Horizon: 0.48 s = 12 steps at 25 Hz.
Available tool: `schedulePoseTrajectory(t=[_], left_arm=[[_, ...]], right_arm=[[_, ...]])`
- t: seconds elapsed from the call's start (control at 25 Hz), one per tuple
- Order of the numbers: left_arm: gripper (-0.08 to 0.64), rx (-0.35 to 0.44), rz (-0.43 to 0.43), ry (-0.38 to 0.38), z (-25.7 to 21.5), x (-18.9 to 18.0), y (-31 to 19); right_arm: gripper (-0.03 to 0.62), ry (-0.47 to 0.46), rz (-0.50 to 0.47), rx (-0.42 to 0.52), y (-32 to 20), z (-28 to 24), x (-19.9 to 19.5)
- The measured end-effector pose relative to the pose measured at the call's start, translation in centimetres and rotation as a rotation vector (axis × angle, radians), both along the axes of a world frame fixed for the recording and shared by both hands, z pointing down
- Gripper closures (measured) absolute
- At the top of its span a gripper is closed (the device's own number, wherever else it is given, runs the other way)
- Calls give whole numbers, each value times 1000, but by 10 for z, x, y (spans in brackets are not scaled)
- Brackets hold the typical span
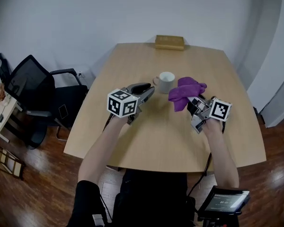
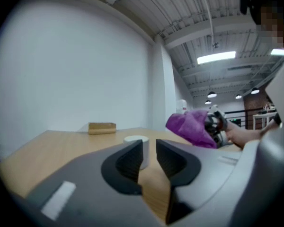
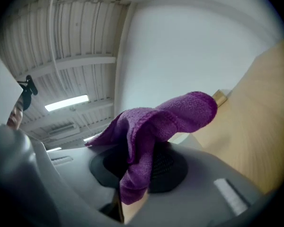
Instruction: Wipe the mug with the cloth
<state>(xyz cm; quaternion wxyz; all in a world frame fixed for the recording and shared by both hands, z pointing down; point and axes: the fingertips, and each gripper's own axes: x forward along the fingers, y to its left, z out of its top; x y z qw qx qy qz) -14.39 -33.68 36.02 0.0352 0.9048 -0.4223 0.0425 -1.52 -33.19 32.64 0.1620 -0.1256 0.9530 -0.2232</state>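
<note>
On the table (image 1: 156,136): mug (image 1: 166,82) stands free, wiping judged not begun.
Left gripper (image 1: 147,91) parted, empty, near mug; right gripper (image 1: 192,103) clamps cloth (image 1: 185,91). Next: steady mug, apply cloth.

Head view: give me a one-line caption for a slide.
Right gripper holds a purple cloth beside a white mug; left gripper, open and empty, faces the mug.

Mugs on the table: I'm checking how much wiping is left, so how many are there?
1. The white mug stands upright near the table's middle, just left of the purple cloth that the right gripper holds. No other shows.
</note>
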Motion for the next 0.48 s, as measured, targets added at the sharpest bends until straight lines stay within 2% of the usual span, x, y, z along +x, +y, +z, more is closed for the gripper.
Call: schedulePoseTrajectory(t=[0.08,0.2,0.32,0.48], left_arm=[[449,70,56,73,-27,4,30],[459,151,135,138,-60,22,70],[466,171,206,194,-74,47,103],[478,186,258,246,-90,67,142]], right_arm=[[515,-53,-54,1,14,-14,-6],[515,-102,-107,-44,47,-21,-5],[515,-134,-121,-71,80,-23,7],[515,-157,-154,-49,114,-37,10]])
